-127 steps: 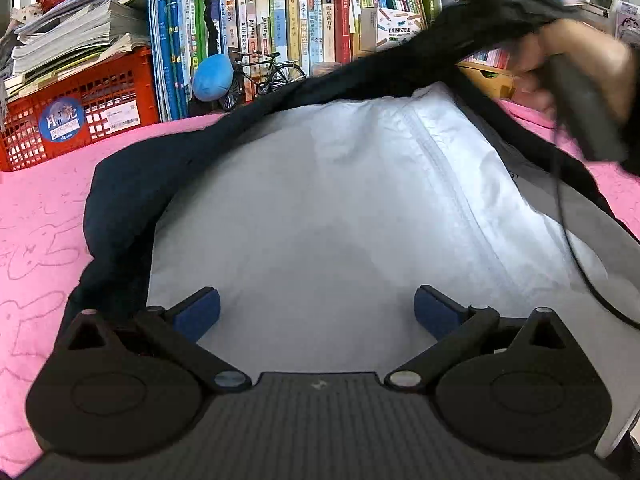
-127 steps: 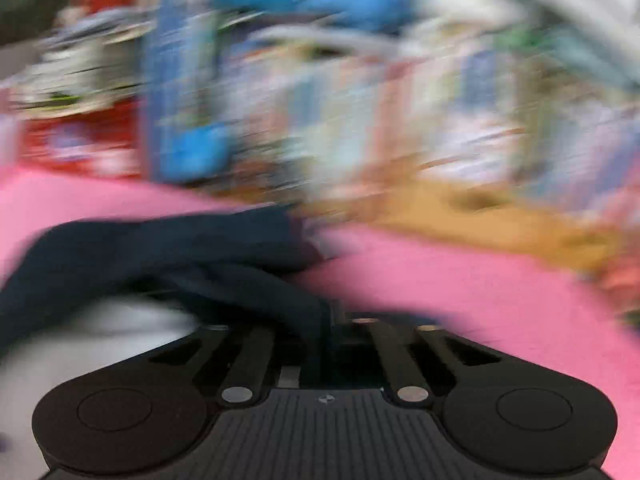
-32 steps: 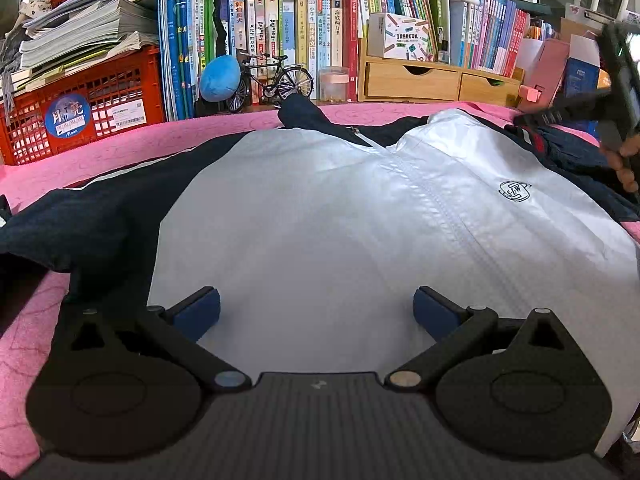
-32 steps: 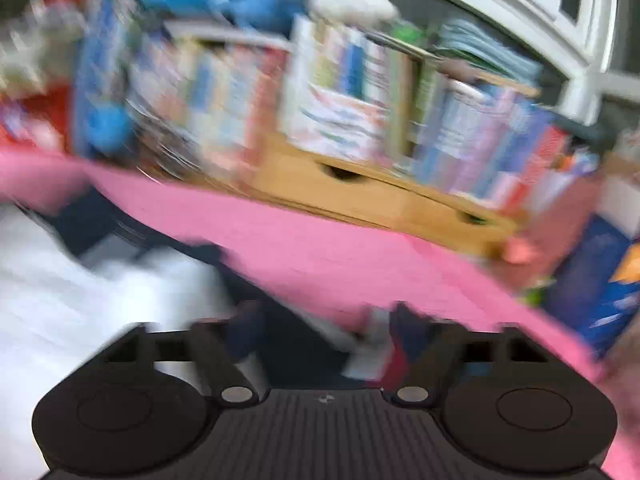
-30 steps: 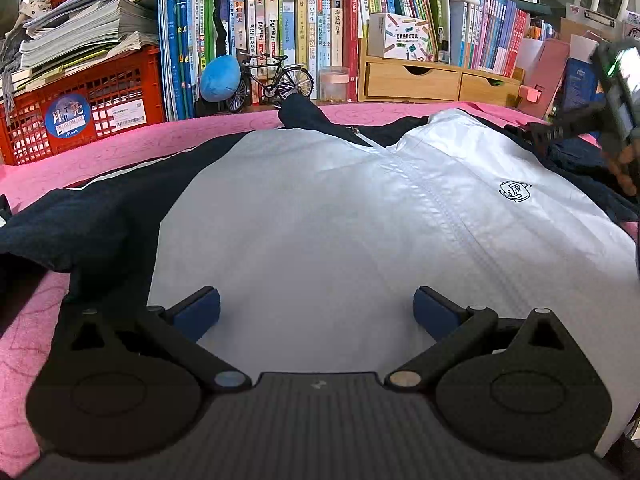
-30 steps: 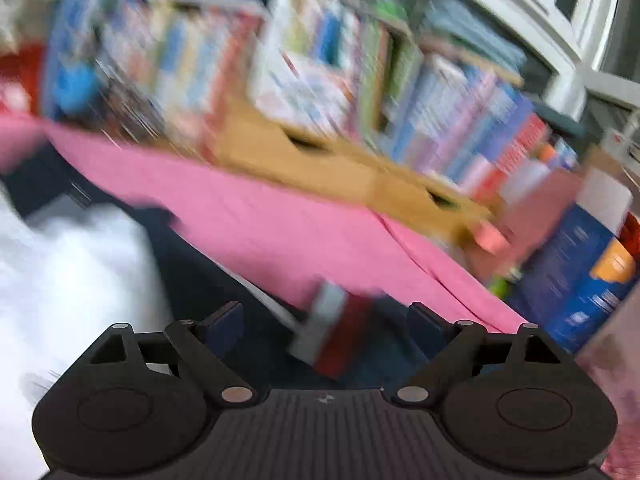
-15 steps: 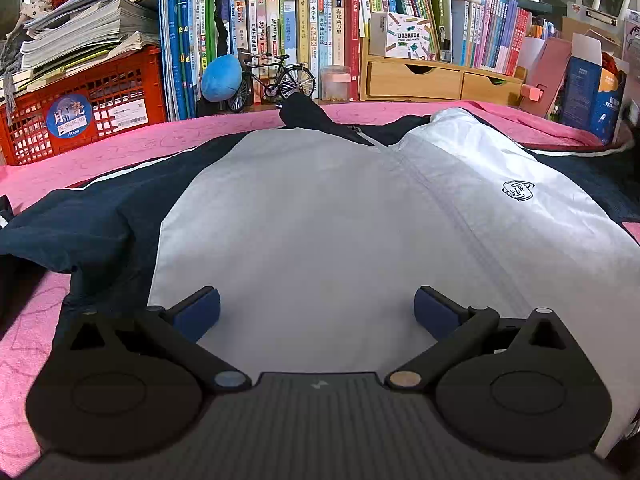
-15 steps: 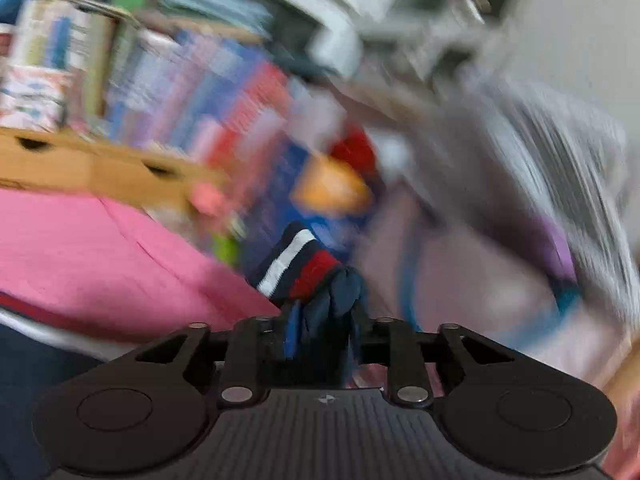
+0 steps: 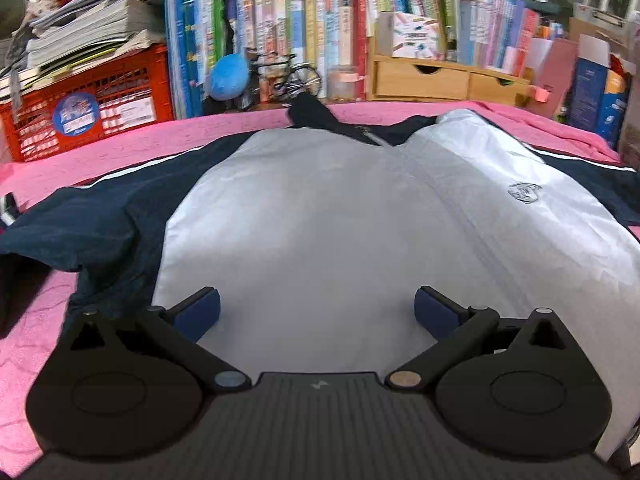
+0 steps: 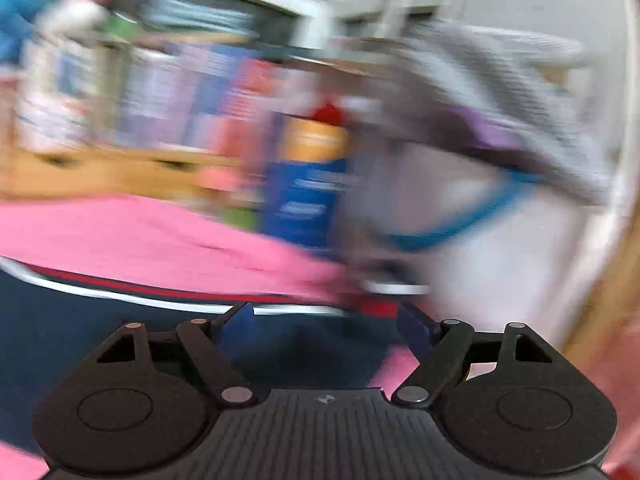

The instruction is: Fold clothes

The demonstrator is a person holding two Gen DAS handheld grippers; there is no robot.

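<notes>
Now both the left claw (image 9: 316,314) and right claw (image 10: 326,330) gape empty over the jacket (image 9: 320,220), the right just reopened.

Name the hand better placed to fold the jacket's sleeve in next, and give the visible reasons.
Right, probably. The right gripper has just been opening and sits over the navy sleeve near its striped cuff, fingers apart. The left gripper, open too, hovers over the jacket's white front, away from either sleeve.

Crowded bookshelves (image 9: 320,32) line the back, flanked by a red crate (image 9: 92,116) and wooden drawers (image 9: 424,80).
</notes>
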